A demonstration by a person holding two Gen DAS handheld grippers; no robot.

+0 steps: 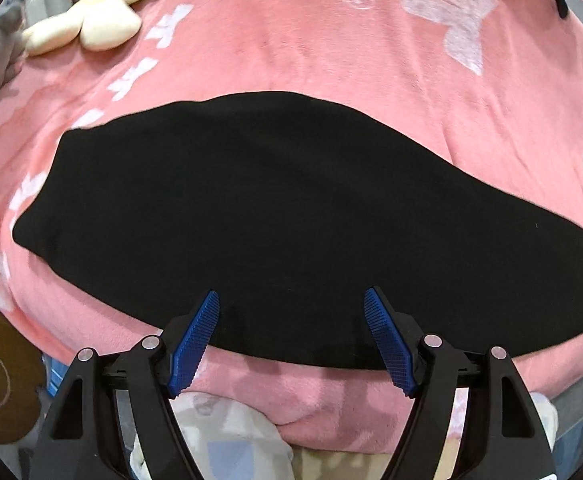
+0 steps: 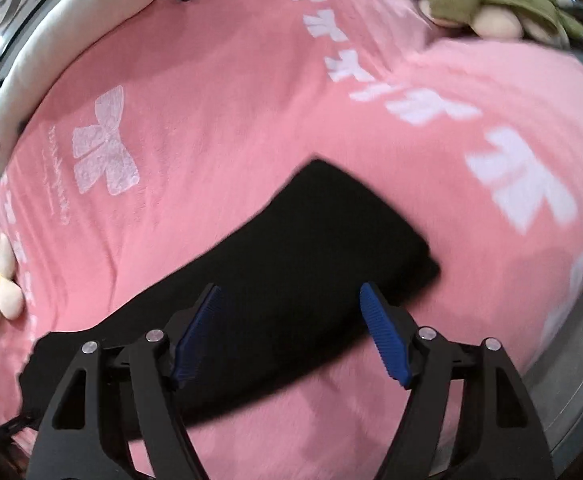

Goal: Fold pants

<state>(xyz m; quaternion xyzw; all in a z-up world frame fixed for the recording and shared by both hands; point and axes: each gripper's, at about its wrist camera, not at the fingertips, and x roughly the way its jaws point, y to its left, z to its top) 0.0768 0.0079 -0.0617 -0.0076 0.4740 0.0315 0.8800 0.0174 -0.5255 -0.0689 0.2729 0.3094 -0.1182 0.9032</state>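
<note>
**Black pants flat on the pink blanket, both jaws empty**

The black pants [image 1: 283, 216] lie spread as a long band across the pink blanket [image 1: 291, 40] on the bed. The left gripper [image 1: 291, 312] hovers at their near edge, jaws wide, gripping nothing. The right gripper [image 2: 291, 308] hangs above them, jaws likewise apart and empty.

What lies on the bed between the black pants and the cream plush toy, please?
Only bare pink blanket lies between the black pants and the cream plush toy, as the left wrist view shows.
</note>
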